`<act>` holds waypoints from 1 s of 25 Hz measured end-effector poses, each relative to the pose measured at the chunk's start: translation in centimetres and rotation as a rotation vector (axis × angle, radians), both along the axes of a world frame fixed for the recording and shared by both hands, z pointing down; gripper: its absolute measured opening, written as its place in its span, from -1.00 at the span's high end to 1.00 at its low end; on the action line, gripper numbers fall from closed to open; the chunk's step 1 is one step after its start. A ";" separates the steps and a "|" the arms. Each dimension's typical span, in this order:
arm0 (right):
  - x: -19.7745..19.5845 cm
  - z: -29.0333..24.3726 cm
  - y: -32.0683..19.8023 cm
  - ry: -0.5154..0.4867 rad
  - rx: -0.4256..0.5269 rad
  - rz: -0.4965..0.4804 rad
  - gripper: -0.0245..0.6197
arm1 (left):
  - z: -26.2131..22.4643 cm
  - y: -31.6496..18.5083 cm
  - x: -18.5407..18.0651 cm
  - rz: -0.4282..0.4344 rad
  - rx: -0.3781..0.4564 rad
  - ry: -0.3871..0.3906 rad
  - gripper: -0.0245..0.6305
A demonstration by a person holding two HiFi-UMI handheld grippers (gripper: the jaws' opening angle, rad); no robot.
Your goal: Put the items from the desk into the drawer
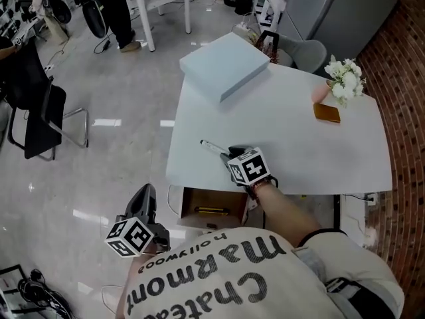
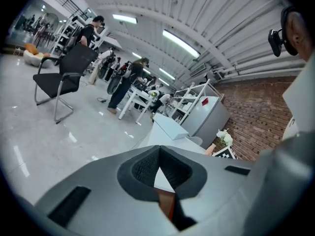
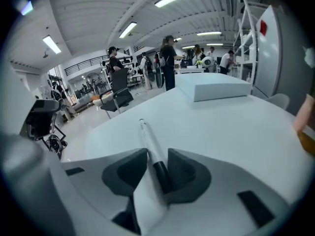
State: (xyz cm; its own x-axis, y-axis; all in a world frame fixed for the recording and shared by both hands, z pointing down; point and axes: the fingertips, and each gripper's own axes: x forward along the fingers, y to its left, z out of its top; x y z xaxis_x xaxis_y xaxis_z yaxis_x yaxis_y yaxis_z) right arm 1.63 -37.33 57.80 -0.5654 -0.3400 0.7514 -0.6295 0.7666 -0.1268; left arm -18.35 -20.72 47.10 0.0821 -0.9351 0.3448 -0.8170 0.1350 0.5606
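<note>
- Head view: At the near edge of the white counter (image 1: 285, 145), the right gripper (image 1: 232, 154) has its fingers on the dark end of a pen (image 1: 212, 146). The pen's white barrel points far-left across the top. Directly below that edge the drawer (image 1: 229, 201) stands open, with a yellow item (image 1: 211, 211) already lying in it. The left gripper (image 1: 147, 193) hangs low and to the left, off the counter and above the floor. A pale blue box (image 1: 224, 65), a bunch of flowers (image 1: 345, 78) and a small brown item (image 1: 327, 113) sit well apart on the far half.
- Left gripper view: The fingers meet at their tips and hold nothing. The counter's corner and the box (image 2: 170, 127) lie beyond them. A black chair (image 2: 64, 75) stands out on the open floor, far to the left.
- Right gripper view: The fingers have closed to the pen's (image 3: 149, 140) width, with a pad against each side of its black end. The barrel runs out low over bare counter (image 3: 236, 132). Whether it has lifted off cannot be told.
- Judgement: The grip sits at one end, so the long barrel may swing. A level lift before pulling back looks wise.
- Judgement: The route is short, back over the near edge and down into the drawer. The counter's lip and the drawer's front wall are the edges to clear. The room to the left is open, and the yellow item leaves space beside it.
</note>
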 end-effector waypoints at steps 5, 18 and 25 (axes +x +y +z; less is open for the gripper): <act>0.3 0.0 -0.3 0.030 0.026 0.013 0.68 | 0.2 -0.5 0.1 0.006 -0.003 0.004 0.92; 2.1 -0.8 2.2 0.011 -0.051 0.228 0.71 | -0.9 -0.6 0.0 0.121 0.030 0.022 0.92; 2.3 -2.2 6.8 -0.016 -0.056 0.334 0.71 | -1.4 2.5 -1.1 0.191 0.030 0.023 0.92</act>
State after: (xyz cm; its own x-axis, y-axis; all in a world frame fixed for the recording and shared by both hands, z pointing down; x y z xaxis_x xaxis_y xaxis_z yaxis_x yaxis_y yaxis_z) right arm 3.97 -30.53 55.64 -0.4416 -0.4663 0.7665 -0.8421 0.5102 -0.1748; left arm -19.46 -18.24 45.75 0.2662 -0.9117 0.3129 -0.8132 -0.0381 0.5807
